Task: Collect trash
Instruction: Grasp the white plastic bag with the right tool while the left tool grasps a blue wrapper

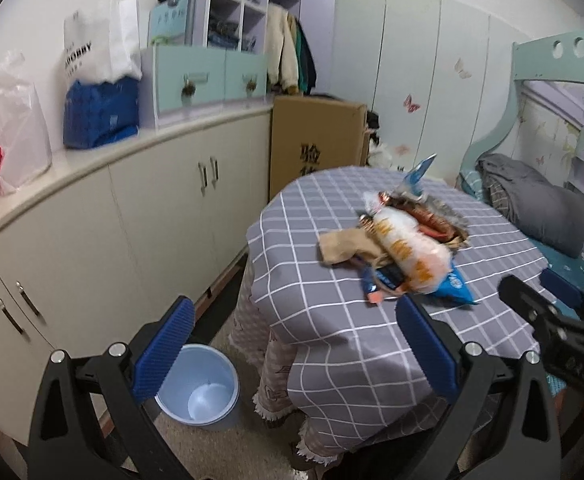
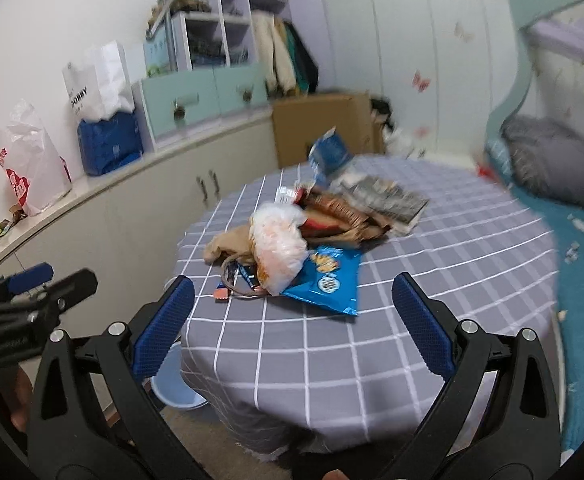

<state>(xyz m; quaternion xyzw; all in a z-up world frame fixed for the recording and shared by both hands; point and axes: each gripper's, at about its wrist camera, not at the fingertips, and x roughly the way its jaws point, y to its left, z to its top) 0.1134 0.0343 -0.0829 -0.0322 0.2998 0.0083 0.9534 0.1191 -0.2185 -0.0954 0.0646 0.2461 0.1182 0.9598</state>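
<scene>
Only my left wrist view shows the blue bin (image 1: pixel 202 390) whole: it stands upright on the floor beside the tabletop's draped corner, mouth up, inside looking bare. From the right wrist view I get just a sliver of its rim (image 2: pixel 176 390) behind my claw finger.

Trash pile (image 1: pixel 404 240) sits on the checked tabletop (image 1: pixel 312 320), toward the middle. The right view gives it clearer: blue snack bag (image 2: pixel 326 280) lying flat nearest me, long axis running left to right, one corner pointing toward my right finger; white-orange plastic bag (image 2: pixel 278 246) heaped on top; tan paper (image 2: pixel 228 242) spilling left; a torn blue wrapper (image 2: pixel 330 154) standing up at the far end.

Left claw (image 1: pixel 292 344) spread wide, nothing between its pads, hanging over the tabletop edge. Right claw (image 2: pixel 292 324) equally wide, empty, short of the pile. Each view catches the other claw at its margin.
</scene>
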